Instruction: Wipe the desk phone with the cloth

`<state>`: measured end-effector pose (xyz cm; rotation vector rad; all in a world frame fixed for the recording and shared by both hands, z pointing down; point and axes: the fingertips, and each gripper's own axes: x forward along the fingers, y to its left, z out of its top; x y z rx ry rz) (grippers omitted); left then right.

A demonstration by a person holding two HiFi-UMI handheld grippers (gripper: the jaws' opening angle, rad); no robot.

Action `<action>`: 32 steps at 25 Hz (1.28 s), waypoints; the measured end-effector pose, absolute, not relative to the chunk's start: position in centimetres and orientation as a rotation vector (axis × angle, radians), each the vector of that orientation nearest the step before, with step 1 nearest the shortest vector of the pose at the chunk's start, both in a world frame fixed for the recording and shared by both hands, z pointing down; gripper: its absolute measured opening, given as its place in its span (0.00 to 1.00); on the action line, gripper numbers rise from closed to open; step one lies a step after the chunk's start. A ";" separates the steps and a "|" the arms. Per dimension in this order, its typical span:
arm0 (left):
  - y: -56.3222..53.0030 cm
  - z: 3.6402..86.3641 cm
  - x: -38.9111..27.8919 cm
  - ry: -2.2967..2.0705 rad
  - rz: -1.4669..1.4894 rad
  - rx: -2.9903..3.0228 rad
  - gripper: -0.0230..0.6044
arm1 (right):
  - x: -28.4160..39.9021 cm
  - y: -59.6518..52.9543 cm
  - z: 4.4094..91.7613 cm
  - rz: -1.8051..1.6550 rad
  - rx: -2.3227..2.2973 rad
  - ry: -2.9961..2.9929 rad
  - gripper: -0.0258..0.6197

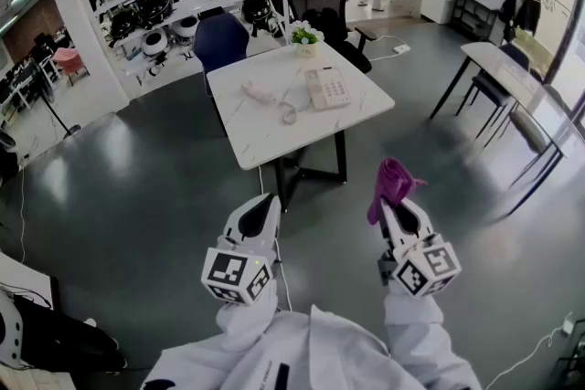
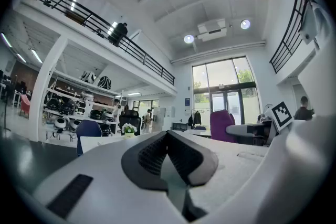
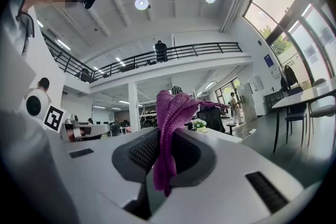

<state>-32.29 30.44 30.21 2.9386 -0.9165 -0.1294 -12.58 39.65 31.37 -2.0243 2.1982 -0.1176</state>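
The right gripper (image 3: 165, 153) is clenched on a purple cloth (image 3: 174, 108). The cloth is pinched between the two dark ribbed pads (image 3: 140, 152). Most of it stands up in a bunched fold above the jaws, and a short tail hangs down between them. In the head view this gripper is held upright above the grey floor (image 1: 137, 187), with the cloth sticking out past its tips.

Beside it, to its left, the left gripper (image 2: 168, 140) has its jaws pressed together at the tips with nothing between them. It is also raised over the floor, apart from any object.

Ahead of both grippers and well apart from them stands a white marble-topped table (image 1: 265, 137). The desk phone (image 1: 327, 89) sits toward the far right of the tabletop. Its handset (image 1: 259, 92) lies off the cradle to the phone's left, joined to it by a coiled cord (image 1: 289, 112). A small pot of white flowers (image 1: 306, 35) stands at the table's far edge.

Beyond the table are a black office chair (image 1: 320, 0) and a blue chair (image 1: 220, 39). Farther left, white shelves (image 1: 174, 0) hold helmets.
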 end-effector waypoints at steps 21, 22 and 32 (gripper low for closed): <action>30.0 30.6 -26.9 -0.972 -0.134 2.892 0.03 | -6.5 38.7 32.2 -0.131 -2.024 2.228 0.10; 29.9 30.6 -26.5 -0.974 -0.134 2.887 0.03 | -6.0 38.4 32.3 -0.137 -2.026 2.223 0.10; 27.9 31.6 -24.6 -0.986 -0.065 2.853 0.03 | -4.2 35.2 33.3 -0.205 -1.997 2.194 0.10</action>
